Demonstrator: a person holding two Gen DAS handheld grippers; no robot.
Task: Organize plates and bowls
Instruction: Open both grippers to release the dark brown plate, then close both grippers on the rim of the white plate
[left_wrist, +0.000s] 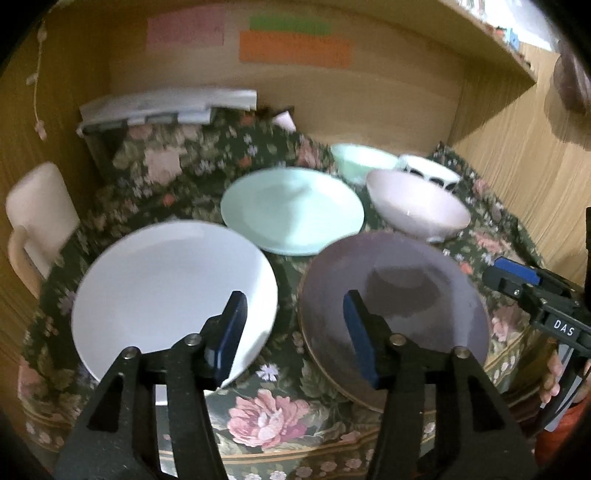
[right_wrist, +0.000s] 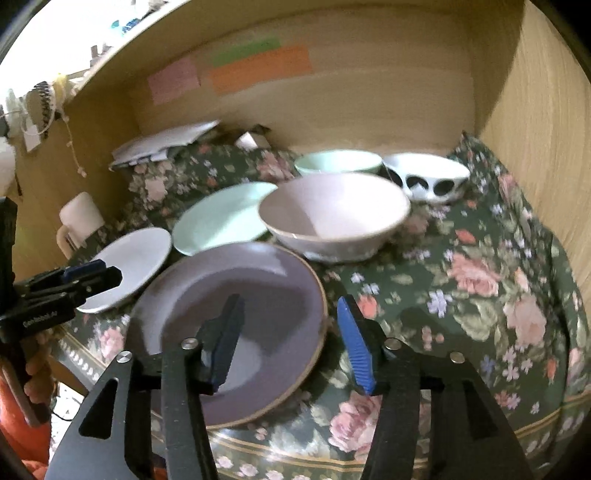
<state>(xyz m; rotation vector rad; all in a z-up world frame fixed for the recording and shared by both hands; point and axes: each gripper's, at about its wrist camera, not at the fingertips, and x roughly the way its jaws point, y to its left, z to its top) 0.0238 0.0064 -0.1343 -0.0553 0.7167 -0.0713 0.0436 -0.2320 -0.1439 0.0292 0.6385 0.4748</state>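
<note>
Floral cloth (right_wrist: 480, 280) | plates (right_wrist: 236, 325): 3 | bowls (right_wrist: 332, 214): 3 | mug (left_wrist: 37, 206): 1

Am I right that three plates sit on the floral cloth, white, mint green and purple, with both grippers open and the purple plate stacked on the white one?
Not stacked. The right wrist view shows the purple plate lying beside the white plate, each flat on the floral cloth. The rest holds: the mint green plate lies behind them, and the left gripper and right gripper are open.
</note>
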